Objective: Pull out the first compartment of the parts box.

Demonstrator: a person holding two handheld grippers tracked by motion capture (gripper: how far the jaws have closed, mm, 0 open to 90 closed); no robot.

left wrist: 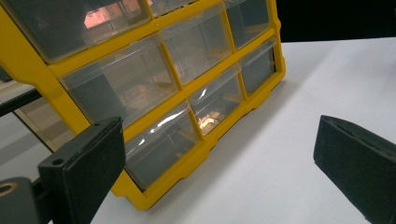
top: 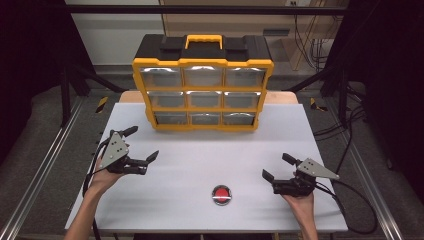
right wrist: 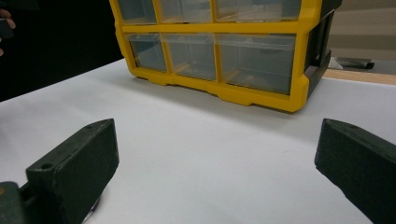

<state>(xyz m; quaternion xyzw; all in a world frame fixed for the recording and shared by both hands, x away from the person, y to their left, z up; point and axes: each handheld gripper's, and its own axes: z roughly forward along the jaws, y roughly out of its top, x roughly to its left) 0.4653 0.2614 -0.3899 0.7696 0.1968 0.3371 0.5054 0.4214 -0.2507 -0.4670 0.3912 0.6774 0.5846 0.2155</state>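
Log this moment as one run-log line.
left gripper: open, near drawer cabinet | right gripper: open, empty | red button: untouched | drawers: all shut

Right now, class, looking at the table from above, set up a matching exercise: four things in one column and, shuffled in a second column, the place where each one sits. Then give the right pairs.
Things:
1. drawer cabinet
2. red button
3. left claw
4. right claw

Places:
A. near edge of the white table, about midway between the hands
B. right side of the table, jaws apart
C. far edge of the table, centred, drawers facing the person
D. left side of the table, near the cabinet's lower left corner, jaws apart

Pairs: 1-C, 2-A, 3-D, 4-B
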